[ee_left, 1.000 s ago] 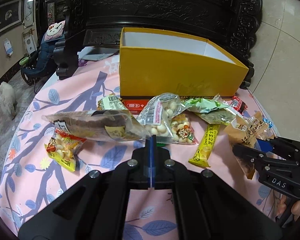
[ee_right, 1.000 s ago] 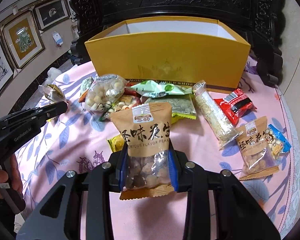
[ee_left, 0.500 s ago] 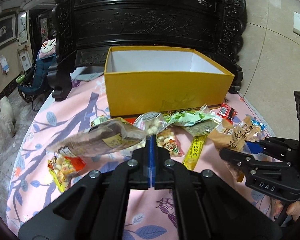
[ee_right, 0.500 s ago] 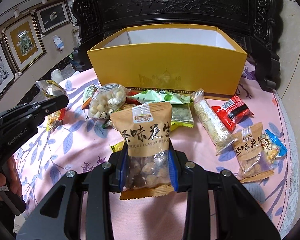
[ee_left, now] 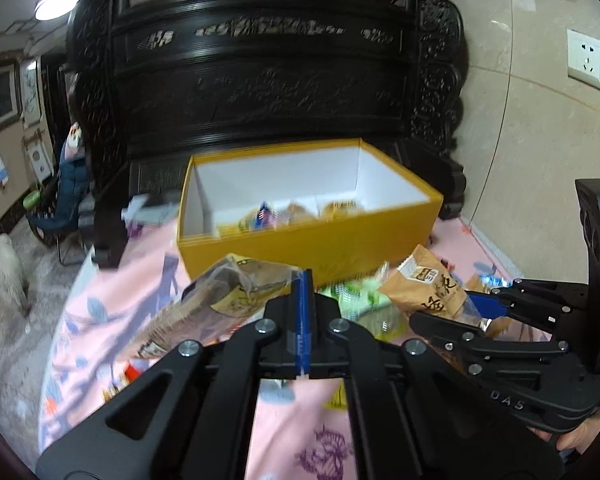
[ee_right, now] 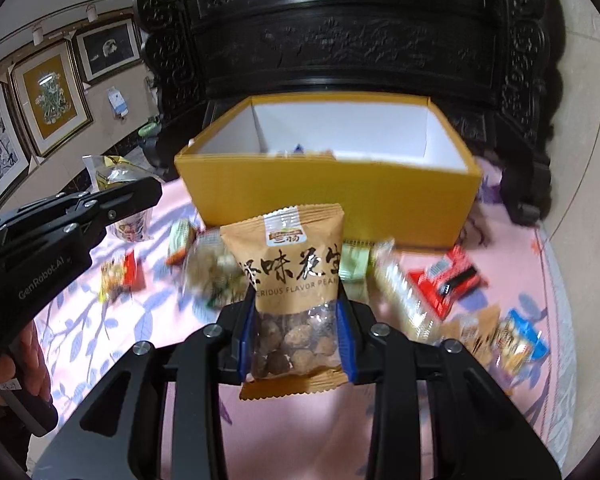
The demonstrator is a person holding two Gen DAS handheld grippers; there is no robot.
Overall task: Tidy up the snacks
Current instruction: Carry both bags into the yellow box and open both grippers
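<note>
Left gripper (ee_left: 302, 304) pinches a clear packet (ee_left: 216, 304) by its edge; right gripper (ee_right: 296, 332) clamps a peanut bag (ee_right: 292, 276) (upright) before the box (ee_right: 332, 196).

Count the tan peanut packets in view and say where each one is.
2. One peanut packet is clamped in the right gripper; a second tan packet lies blurred on the tablecloth at right. Others may be hidden.
</note>
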